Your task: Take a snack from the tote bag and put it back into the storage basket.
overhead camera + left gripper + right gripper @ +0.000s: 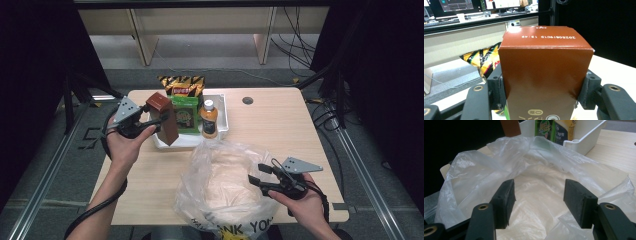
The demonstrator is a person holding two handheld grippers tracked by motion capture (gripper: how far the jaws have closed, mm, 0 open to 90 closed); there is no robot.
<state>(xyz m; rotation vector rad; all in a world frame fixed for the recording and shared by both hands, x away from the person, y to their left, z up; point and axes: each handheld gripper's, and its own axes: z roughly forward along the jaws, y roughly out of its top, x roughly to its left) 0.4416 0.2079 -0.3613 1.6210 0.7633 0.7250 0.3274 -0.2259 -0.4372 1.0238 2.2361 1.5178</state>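
While the left claw (159, 117) clamps the brown box (165, 118) between its pads above the tray (223, 125), the right claw (256, 176) gapes empty over the bag (220, 185), so packing seems barely begun, bottle (209, 119) and snacks (183, 112) left.

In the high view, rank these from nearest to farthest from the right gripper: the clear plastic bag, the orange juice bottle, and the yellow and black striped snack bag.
1. Clear plastic bag: at the right gripper, its open fingers at the bag's mouth.
2. Orange juice bottle: upright in the white tray, beyond the bag.
3. Yellow and black striped snack bag: at the tray's far end.
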